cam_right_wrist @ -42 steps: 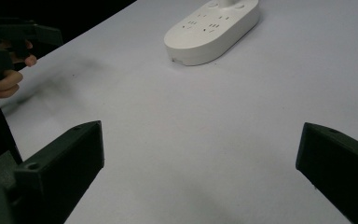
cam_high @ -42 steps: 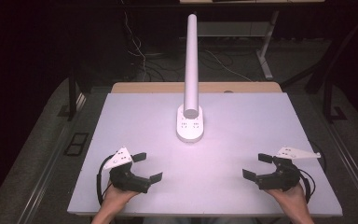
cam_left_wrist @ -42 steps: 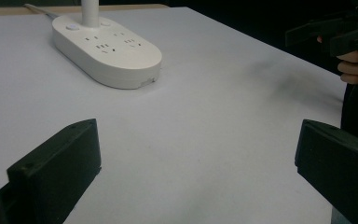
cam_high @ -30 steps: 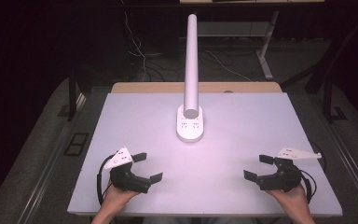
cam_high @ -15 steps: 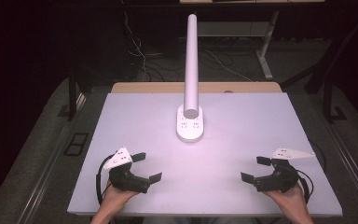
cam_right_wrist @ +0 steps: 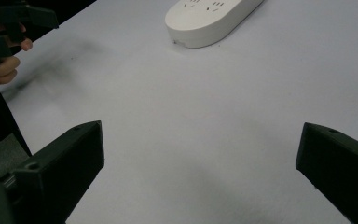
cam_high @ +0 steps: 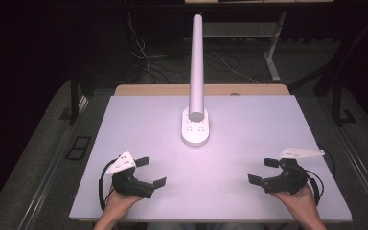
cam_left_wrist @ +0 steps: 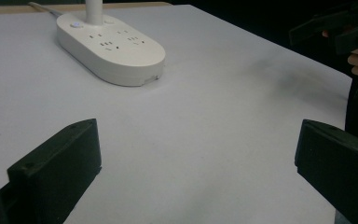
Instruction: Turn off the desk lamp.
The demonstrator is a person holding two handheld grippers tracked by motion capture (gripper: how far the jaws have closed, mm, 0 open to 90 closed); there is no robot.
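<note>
High view looks down the table; both low gripper views share the power strip.

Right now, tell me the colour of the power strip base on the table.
The power strip base is off-white, with small dark socket slots; the left gripper view shows it best.

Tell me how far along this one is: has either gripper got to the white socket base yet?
Nothing looks done. The white socket base with its upright tube stands at the middle of the table, apart from both grippers. In hand: the left gripper and right gripper sit at the near edge, jaws wide open and holding nothing. Left: probably the whole job, starting with the reach to the base.
</note>
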